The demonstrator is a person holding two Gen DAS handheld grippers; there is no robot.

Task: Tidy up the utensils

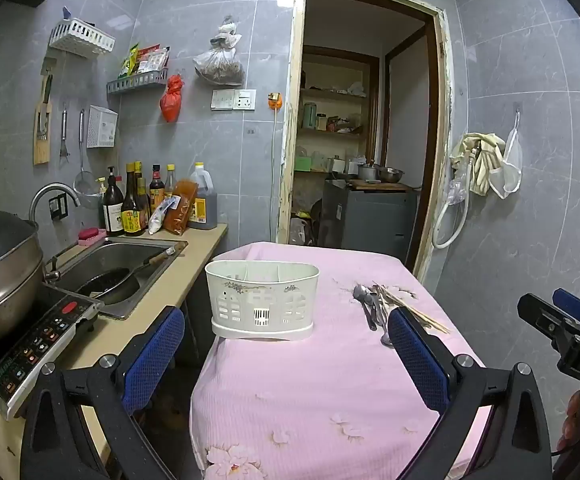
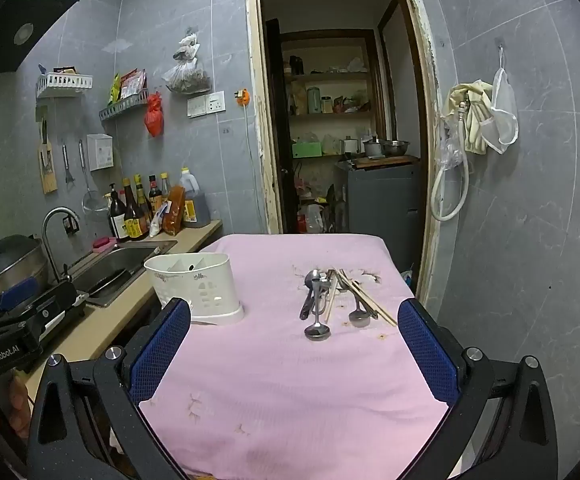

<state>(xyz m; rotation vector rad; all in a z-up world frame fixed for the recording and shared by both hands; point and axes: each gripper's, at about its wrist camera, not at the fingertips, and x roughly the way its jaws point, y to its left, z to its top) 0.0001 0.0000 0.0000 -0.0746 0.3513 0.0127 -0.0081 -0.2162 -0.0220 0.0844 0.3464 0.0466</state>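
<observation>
A narrow table draped in a pink cloth (image 2: 290, 380) stands between the kitchen counter (image 1: 194, 276) on the left and the grey tiled wall on the right, its far edge stopping just short of an open doorway (image 2: 342, 120). The near half of the cloth lies bare, giving both tools room to come forward; the left edge runs close along the counter and sink (image 1: 118, 264).

The left gripper (image 1: 286, 356) hangs above the near end of the table, jaws spread wide with nothing between them. The white utensil caddy (image 1: 262, 300) stands upright near the table's left edge, ahead of this gripper and between the lines of its blue pads, well clear of both.

The right gripper (image 2: 294, 352) is likewise spread wide and empty. A loose heap of spoons (image 2: 317, 304) and wooden chopsticks (image 2: 364, 296) lies on the cloth toward the far right, ahead of the fingers and untouched; the nearest spoon bowl sits roughly midway between the pads but farther along the table. The chopsticks angle toward the right pad (image 2: 426, 352) without reaching it. The caddy sits just beyond the right gripper's left pad.
</observation>
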